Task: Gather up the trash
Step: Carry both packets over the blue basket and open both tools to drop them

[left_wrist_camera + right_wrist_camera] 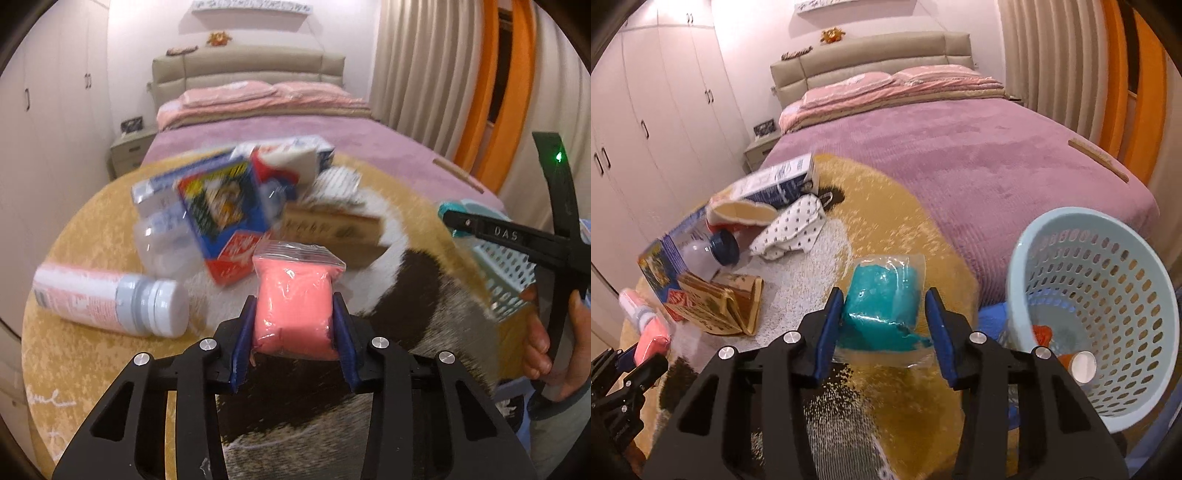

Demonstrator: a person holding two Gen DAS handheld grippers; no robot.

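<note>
Nearby, the basket (1108,295) stands right of the round table (92,350). Both bags look light, soft and slippery: left gripper (295,321) clamps the pink bag (295,295) mid-body; right gripper (884,314) brackets the teal bag (882,306), grip unclear.

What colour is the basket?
Pale blue basket with perforated walls; clearest in the right wrist view.
</note>
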